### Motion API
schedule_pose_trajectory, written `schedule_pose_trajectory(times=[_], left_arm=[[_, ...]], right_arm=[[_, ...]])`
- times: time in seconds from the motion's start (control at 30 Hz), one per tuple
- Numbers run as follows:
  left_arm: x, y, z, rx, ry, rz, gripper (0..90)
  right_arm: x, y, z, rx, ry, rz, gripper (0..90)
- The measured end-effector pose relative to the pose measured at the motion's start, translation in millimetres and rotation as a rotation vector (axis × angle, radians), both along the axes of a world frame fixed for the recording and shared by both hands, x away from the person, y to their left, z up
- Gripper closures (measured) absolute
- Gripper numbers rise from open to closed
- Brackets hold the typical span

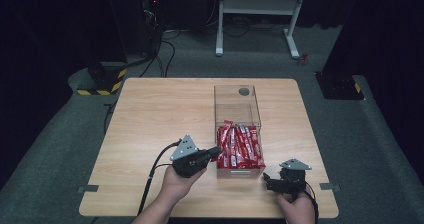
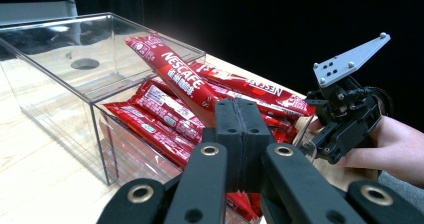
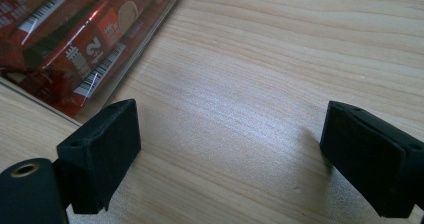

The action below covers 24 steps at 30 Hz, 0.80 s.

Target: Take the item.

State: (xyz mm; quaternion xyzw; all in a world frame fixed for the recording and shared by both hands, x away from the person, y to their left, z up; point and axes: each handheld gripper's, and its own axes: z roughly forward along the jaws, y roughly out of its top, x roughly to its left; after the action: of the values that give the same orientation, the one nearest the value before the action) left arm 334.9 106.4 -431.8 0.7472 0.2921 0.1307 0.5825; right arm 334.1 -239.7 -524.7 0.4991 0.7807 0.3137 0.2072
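A clear plastic box (image 1: pixel 235 104) stands on the wooden table (image 1: pixel 160 114), its near half holding several red Nescafe sachets (image 1: pixel 241 148). My left gripper (image 1: pixel 215 152) reaches to the box's near left side. In the left gripper view its jaws (image 2: pixel 241 115) are pressed together on the lower end of one red sachet (image 2: pixel 180 76), which slants up over the pile. My right gripper (image 1: pixel 266 178) rests by the box's near right corner, open; its black fingers (image 3: pixel 102 149) stand wide apart over bare wood (image 3: pixel 230 144), with sachets (image 3: pixel 60 34) behind the box wall at upper left.
The box's far half is empty, with a round hole (image 1: pixel 244 91) at its back. The other hand and its gripper (image 2: pixel 345 119) sit just past the box. Beyond the table stand a white desk frame (image 1: pixel 257 6) and a yellow-black striped base (image 1: pixel 102 84).
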Motion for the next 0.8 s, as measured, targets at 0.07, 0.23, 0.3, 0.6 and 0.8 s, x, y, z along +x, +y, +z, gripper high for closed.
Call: schedule_pose_trajectory(times=[0.07,0.23,0.3,0.6,0.8], left_arm=[[0.2,0.7,0.3,0.001,-0.002,0.001,89.8],[1.2,4.5,1.5,0.004,-0.007,0.007,89.8],[1.7,6.5,2.0,0.005,-0.008,0.011,89.8],[5.6,17.6,2.3,0.012,-0.011,0.042,89.8],[9.7,27.7,0.9,0.018,-0.007,0.070,89.8]], right_arm=[[0.0,0.0,0.0,0.000,0.000,0.000,9.0],[0.0,0.0,0.0,0.000,0.000,0.000,9.1],[0.0,0.0,0.0,0.000,0.000,0.000,9.1],[0.0,0.0,0.0,0.000,0.000,0.000,9.1],[0.0,0.0,0.0,0.000,0.000,0.000,9.1]])
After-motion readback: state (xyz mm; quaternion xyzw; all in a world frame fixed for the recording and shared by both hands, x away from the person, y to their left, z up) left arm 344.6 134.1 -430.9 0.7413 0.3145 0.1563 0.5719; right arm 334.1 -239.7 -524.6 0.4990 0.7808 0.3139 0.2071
